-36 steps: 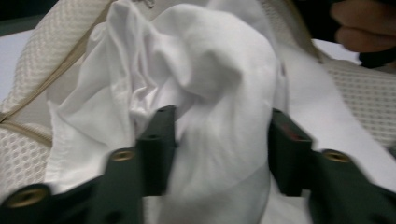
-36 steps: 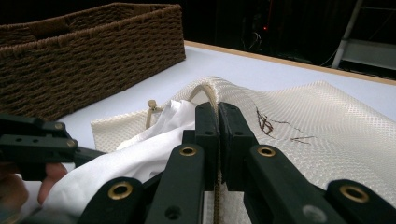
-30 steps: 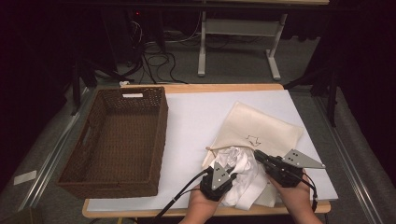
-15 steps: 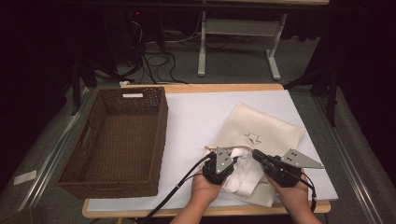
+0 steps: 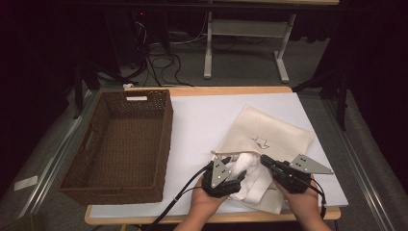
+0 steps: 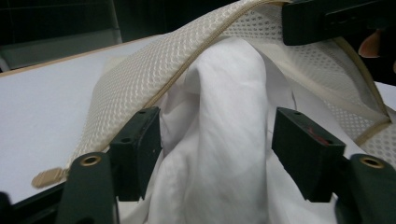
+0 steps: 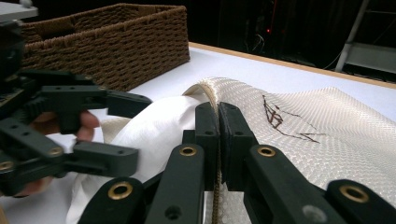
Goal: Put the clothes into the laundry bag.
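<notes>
High view showed a cream mesh bag [image 5: 269,139] lying on the white bench [image 5: 202,120] to the right of an empty brown wicker basket [image 5: 120,144], with a bunched white cloth [image 5: 250,178] sitting half in the bag's open mouth at the near edge. The left hand-held gripper [image 5: 239,176] sat just beside that mouth, and the right hand-held gripper [image 5: 266,160] was on the bag's rim on the other side of the cloth.

In the left gripper view, the left hand-held gripper [image 6: 217,144] had its jaws spread, having just been opening; a fold of the white cloth [image 6: 229,140] stood up between them, with the pads not visibly pressing on it (a gap showed at the right pad [image 6: 303,149]). Above it arched the bag's zipped edge [image 6: 187,70].

In the right gripper view, the right hand-held gripper [image 7: 218,140] had its jaws pressed together, pinching the bag's corded rim [image 7: 212,100] and holding that edge lifted off the bench. The cloth [image 7: 154,126] lay to the left under the rim, and the basket [image 7: 107,42] stood behind.
</notes>
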